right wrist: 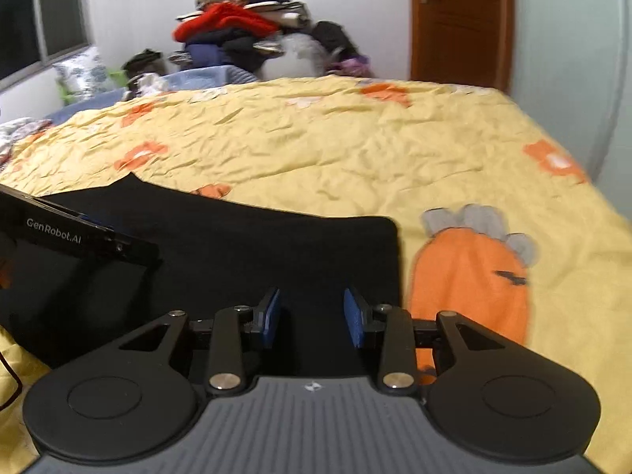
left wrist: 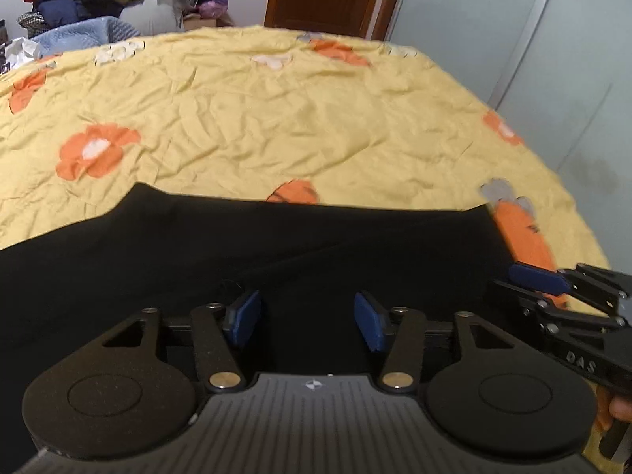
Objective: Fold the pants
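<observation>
We are holding two grippers over one pair of black pants (left wrist: 237, 252) lying flat on the yellow bed cover (left wrist: 276, 118). The left gripper (left wrist: 308, 318) and the right gripper (right wrist: 312, 318) are both standing open, gripping nothing. One reads "GenRobot.AI", the other "DAS".

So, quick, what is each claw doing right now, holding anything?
Left claw: open, holding nothing, above the black pants.
Right claw: open, holding nothing, also above the pants.

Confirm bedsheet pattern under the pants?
Yellow bedsheet with orange flowers and an orange carrot print; clearest in the right wrist view.
</observation>
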Tool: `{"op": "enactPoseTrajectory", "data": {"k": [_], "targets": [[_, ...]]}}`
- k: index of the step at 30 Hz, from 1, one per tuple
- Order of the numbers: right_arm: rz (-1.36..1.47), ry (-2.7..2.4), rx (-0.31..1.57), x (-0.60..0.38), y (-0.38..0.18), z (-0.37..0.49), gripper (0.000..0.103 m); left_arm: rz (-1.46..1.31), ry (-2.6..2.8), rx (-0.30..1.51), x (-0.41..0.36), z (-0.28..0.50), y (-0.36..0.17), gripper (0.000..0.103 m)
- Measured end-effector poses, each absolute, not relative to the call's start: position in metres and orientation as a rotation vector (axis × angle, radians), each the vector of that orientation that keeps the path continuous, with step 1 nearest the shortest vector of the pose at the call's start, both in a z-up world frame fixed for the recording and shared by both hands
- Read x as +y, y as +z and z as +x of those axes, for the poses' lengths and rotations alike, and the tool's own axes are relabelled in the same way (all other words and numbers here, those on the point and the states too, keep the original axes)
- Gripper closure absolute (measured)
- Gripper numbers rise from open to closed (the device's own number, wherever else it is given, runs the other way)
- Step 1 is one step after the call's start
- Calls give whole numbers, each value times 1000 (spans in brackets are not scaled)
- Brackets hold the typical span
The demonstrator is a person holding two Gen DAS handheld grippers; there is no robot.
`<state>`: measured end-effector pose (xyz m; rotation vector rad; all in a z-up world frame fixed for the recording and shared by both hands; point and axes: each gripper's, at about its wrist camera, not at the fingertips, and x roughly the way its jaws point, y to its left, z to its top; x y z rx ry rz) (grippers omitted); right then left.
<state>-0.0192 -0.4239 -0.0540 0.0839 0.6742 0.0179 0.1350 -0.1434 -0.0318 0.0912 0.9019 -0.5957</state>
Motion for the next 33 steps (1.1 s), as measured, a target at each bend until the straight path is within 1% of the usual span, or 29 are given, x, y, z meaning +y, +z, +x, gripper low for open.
{"op": "enactPoseTrajectory", "data": {"k": [1, 2, 3, 4, 5, 6, 9, 11, 12, 14, 17, 20, 22, 24, 25, 27, 29, 31, 33], "targets": [[81, 35, 640, -421, -47, -32, 65, 109, -613, 881, -145, 130, -28, 31], [94, 70, 625, -415, -48, -41, 52, 142, -615, 858, -149, 126, -27, 24], [113, 115, 633, -412, -50, -47, 44, 179, -606, 839, -153, 124, -28, 23], [125, 139, 653, -418, -62, -31, 34, 226, -588, 841, -158, 124, -32, 24], [125, 147, 680, -419, -70, -24, 34, 253, -555, 869, -159, 124, -35, 26], [104, 127, 708, -416, -77, -22, 34, 245, -527, 893, -155, 123, -34, 26], [74, 91, 676, -401, -64, -31, 34, 135, -467, 858, -123, 122, -20, 21], [116, 157, 635, -394, -58, -29, 34, 90, -389, 830, -94, 120, -9, 13], [129, 200, 634, -389, -56, -23, 34, 78, -357, 819, -79, 119, -4, 12], [114, 262, 643, -370, -57, -16, 34, 46, -267, 802, -46, 116, 6, 12], [18, 270, 696, -344, -71, 0, 34, -80, -151, 811, 15, 116, 19, 12], [-49, 248, 676, -329, -68, -13, 33, -157, -9, 824, 81, 120, 35, 13], [-2, 246, 670, -331, -64, -11, 33, -103, 122, 763, 119, 116, 54, 12], [25, 261, 660, -327, -62, -9, 32, 33, 273, 668, 146, 109, 75, 11], [18, 279, 666, -323, -63, -7, 27, 140, 356, 626, 157, 107, 83, 10], [-52, 276, 692, -311, -73, 1, 26, 319, 489, 587, 171, 104, 93, 8], [-91, 244, 668, -303, -69, -4, 26, 418, 500, 583, 175, 99, 96, 7], [-57, 254, 653, -299, -62, -4, 26, 396, 384, 600, 167, 90, 92, 6], [-30, 284, 633, -291, -57, -4, 26, 287, 192, 647, 150, 86, 81, 6]]}}
